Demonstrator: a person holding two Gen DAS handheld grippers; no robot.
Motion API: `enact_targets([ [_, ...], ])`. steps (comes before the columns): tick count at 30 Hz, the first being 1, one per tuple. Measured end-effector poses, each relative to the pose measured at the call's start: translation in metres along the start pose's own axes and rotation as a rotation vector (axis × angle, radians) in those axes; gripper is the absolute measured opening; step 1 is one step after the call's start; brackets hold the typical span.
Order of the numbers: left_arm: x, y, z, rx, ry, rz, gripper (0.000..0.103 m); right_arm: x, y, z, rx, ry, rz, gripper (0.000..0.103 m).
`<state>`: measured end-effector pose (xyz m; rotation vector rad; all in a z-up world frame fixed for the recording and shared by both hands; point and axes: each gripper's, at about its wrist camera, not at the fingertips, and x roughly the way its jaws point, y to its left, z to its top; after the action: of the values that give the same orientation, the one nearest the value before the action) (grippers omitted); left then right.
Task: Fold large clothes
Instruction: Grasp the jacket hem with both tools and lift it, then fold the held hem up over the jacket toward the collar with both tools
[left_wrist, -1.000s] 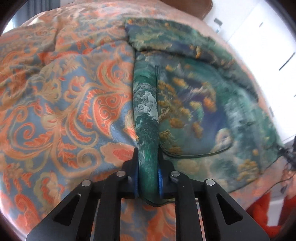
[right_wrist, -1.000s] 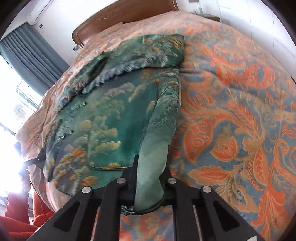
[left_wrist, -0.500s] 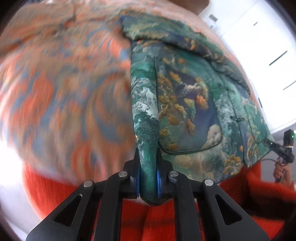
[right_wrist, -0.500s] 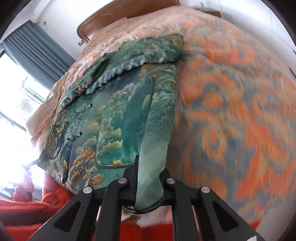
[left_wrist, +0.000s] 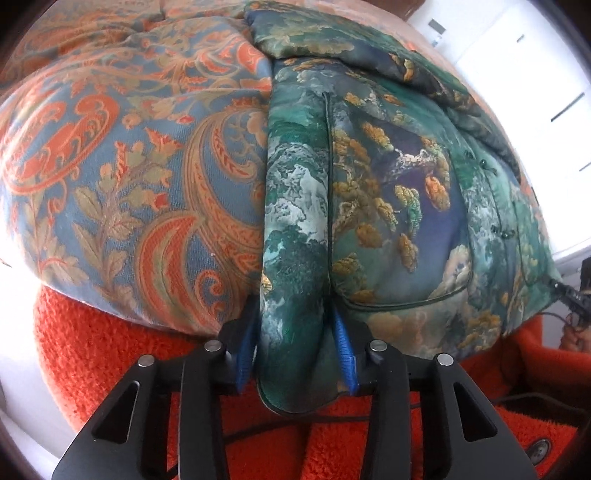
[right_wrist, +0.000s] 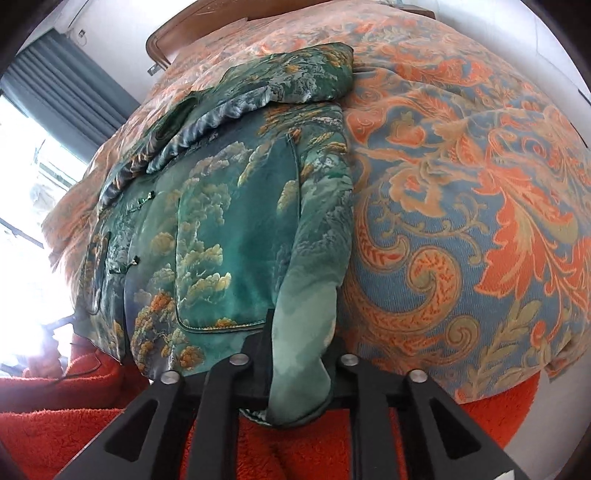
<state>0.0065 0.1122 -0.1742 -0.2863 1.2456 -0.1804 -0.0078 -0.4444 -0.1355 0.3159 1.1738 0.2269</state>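
A green printed jacket (left_wrist: 388, 192) is laid front-up on the patterned bedspread (left_wrist: 129, 166), close to the foot edge of the bed, with its hem drawn out past that edge above an orange fleece cover (left_wrist: 110, 350). One hem corner is clamped between the blue pads (left_wrist: 341, 343) of the left gripper (left_wrist: 295, 343); the padded cloth is bunched thickly there, so the jaws are held somewhat apart by it. The opposite hem corner is pinched in the same manner by the right gripper (right_wrist: 301, 354), its fingers closed on a fat roll of the jacket (right_wrist: 236, 236). The far end of the other gripper is glimpsed at the outer hem corner in each wrist view, which suggests that the hem is stretched between the two tools.

As for progress, some folding appears to be done: a sleeve (right_wrist: 295, 81) is seen lying across the upper part of the garment near the collar, and the side edges look turned in. The body itself is still spread at full length, its patch pocket (left_wrist: 399, 221) and front fastenings exposed. What is judged to remain is the main fold: the hem would be carried up toward the headboard (right_wrist: 192, 26) end and laid over the shoulders, then perhaps one further halving. Whether the second sleeve is tucked likewise cannot be told.
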Motion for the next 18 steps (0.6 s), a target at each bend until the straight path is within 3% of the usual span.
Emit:
enact_targets([
  [2, 0.002, 0.005, -0.002, -0.022, 0.017, -0.026, 0.041, -0.002, -0.003, -0.006, 0.014, -0.001, 0.007, 0.021],
  [3, 0.002, 0.007, -0.006, -0.028, 0.028, -0.035, 0.035, -0.001, -0.004, -0.007, 0.022, -0.001, 0.010, 0.021],
  [5, 0.001, 0.004, -0.008, -0.023, 0.041, -0.058, 0.014, 0.001, -0.002, -0.007, 0.010, 0.014, 0.009, 0.016],
  [6, -0.003, 0.001, -0.008, -0.015, 0.033, -0.060, 0.011, 0.000, 0.001, -0.007, -0.011, 0.018, 0.002, 0.014],
  [10, -0.024, -0.011, -0.011, 0.041, 0.011, -0.076, 0.009, -0.014, 0.017, -0.005, -0.071, 0.006, 0.026, 0.011],
  [14, -0.030, -0.012, -0.025, 0.055, 0.049, -0.073, 0.009, -0.024, 0.017, -0.010, -0.101, 0.024, 0.015, 0.010],
  [18, -0.045, -0.005, -0.021, -0.006, 0.048, -0.160, 0.009, -0.024, 0.004, -0.016, -0.054, 0.068, 0.049, 0.010],
])
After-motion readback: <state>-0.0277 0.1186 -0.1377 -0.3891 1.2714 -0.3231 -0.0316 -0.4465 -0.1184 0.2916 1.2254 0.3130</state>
